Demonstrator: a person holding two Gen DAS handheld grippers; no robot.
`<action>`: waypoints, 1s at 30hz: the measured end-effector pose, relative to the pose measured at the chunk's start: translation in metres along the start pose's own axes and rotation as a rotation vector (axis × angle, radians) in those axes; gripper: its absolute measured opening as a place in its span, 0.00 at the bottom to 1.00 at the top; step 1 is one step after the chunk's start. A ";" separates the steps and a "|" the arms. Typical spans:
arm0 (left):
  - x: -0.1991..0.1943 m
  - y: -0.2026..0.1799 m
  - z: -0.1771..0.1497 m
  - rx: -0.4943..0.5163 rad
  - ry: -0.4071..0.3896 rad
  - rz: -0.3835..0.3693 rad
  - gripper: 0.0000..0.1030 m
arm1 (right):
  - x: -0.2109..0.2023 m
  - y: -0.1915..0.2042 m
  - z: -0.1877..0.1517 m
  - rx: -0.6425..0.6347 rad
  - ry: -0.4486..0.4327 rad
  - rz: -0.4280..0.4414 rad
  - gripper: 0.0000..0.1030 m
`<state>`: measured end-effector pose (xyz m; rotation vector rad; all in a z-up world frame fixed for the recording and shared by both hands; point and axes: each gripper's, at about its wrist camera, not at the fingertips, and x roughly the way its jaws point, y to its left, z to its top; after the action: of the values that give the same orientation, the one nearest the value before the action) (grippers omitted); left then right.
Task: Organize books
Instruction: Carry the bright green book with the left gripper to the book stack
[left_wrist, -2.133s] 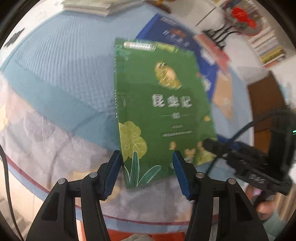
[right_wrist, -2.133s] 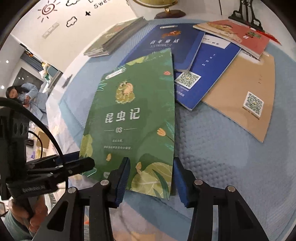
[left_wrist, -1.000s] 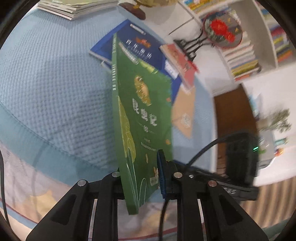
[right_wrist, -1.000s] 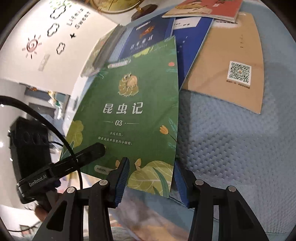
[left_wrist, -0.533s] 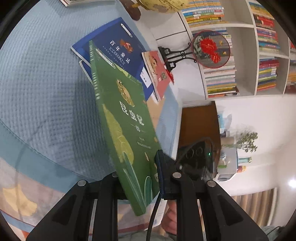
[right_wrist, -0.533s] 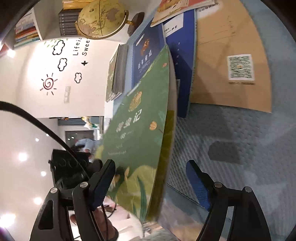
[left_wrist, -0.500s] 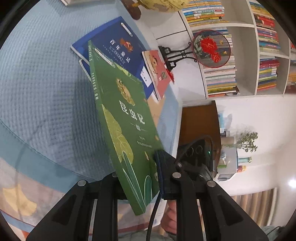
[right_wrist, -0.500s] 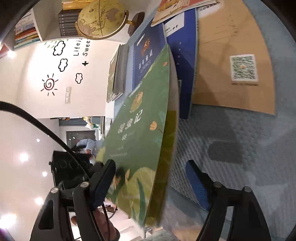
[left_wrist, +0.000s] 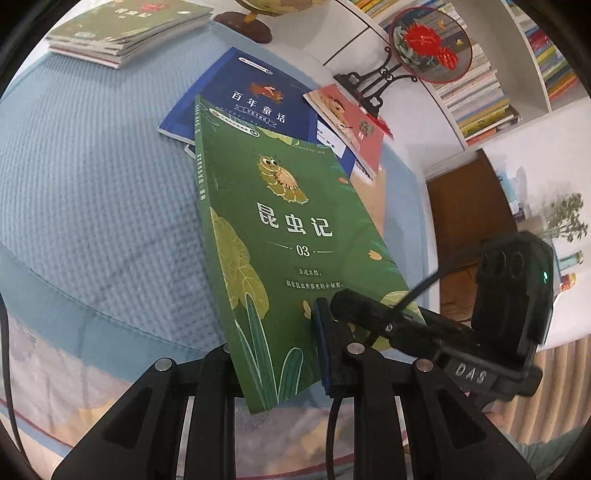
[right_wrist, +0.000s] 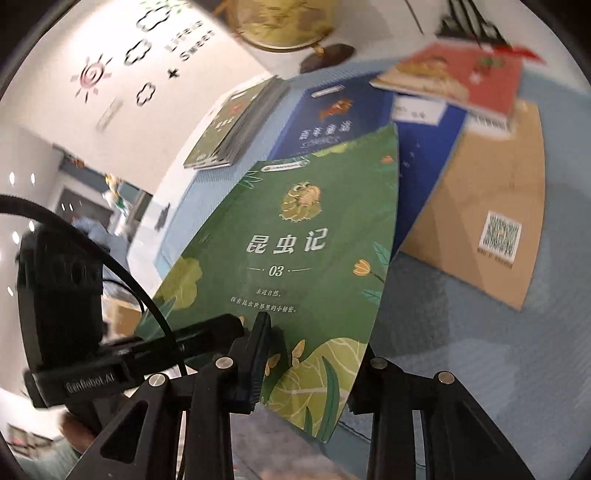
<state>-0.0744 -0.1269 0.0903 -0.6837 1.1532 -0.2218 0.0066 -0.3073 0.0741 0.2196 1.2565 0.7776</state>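
Only the left view shows the green book's (left_wrist: 280, 236) spine.

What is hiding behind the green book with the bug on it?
Behind the green book lie a dark blue book and a tan one. Their covered parts are hidden.

Green book (left_wrist: 280, 236) "03", caterpillar cover, closed, tilted off blue cloth; dark-blue book (left_wrist: 255, 99), red book (left_wrist: 351, 122), tan book (right_wrist: 480, 221) overlapping behind; green stack (left_wrist: 122, 33) far corner
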 end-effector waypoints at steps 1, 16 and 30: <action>-0.003 0.002 -0.001 -0.003 -0.005 -0.005 0.17 | -0.001 0.005 -0.001 -0.023 -0.003 -0.012 0.31; -0.077 0.036 0.055 0.086 -0.083 -0.062 0.18 | 0.000 0.107 0.042 -0.225 -0.120 -0.110 0.31; -0.108 0.147 0.216 0.130 -0.105 0.004 0.18 | 0.118 0.186 0.181 -0.157 -0.195 -0.081 0.31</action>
<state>0.0482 0.1241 0.1346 -0.5714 1.0304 -0.2525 0.1073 -0.0506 0.1450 0.1136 1.0095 0.7624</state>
